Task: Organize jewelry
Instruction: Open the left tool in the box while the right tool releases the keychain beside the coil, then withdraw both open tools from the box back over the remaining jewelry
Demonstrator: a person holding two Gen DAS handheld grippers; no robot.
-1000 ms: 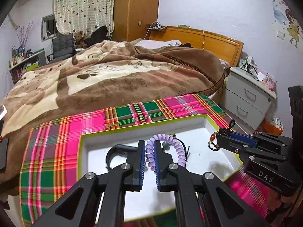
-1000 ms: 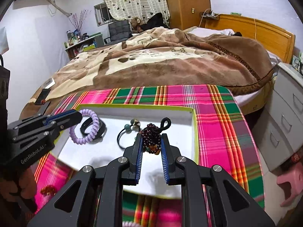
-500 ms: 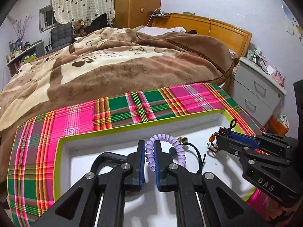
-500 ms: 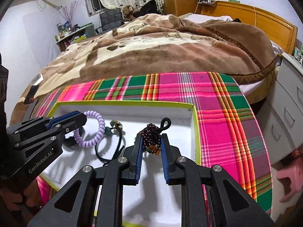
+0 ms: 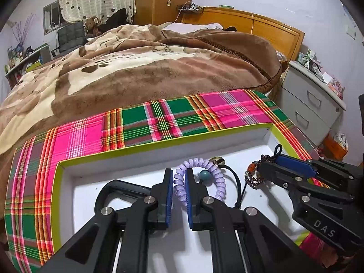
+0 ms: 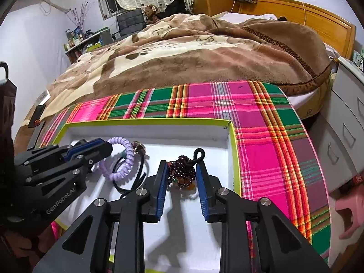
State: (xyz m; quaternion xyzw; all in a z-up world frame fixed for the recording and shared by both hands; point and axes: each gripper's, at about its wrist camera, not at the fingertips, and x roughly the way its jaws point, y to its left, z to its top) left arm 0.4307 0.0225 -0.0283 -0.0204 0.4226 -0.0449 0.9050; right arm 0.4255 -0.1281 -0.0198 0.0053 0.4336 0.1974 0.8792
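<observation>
A white tray with a lime rim [image 5: 159, 146] [image 6: 145, 121] lies on a plaid cloth. My left gripper [image 5: 179, 177] [image 6: 109, 146] is shut on a purple spiral bracelet [image 5: 200, 162] [image 6: 122, 159] low inside the tray. My right gripper [image 6: 182, 169] [image 5: 261, 167] has its jaws apart around a dark beaded bracelet [image 6: 182, 170] [image 5: 253, 177] that rests on the tray floor. A black cord bracelet with a teal bead [image 5: 204, 174] [image 6: 136, 175] lies between them. A black bangle [image 5: 109, 188] lies at the tray's left.
The plaid cloth [image 5: 91, 134] [image 6: 261, 154] covers a table in front of a bed with a brown blanket [image 5: 147, 68]. A grey nightstand [image 5: 311, 104] stands at the right. A hand [image 6: 348, 213] shows at the right edge.
Both grippers have moved down and forward into the tray. My right gripper's jaws have opened and the beaded bracelet now rests on the tray floor. My left gripper still holds the purple bracelet.
</observation>
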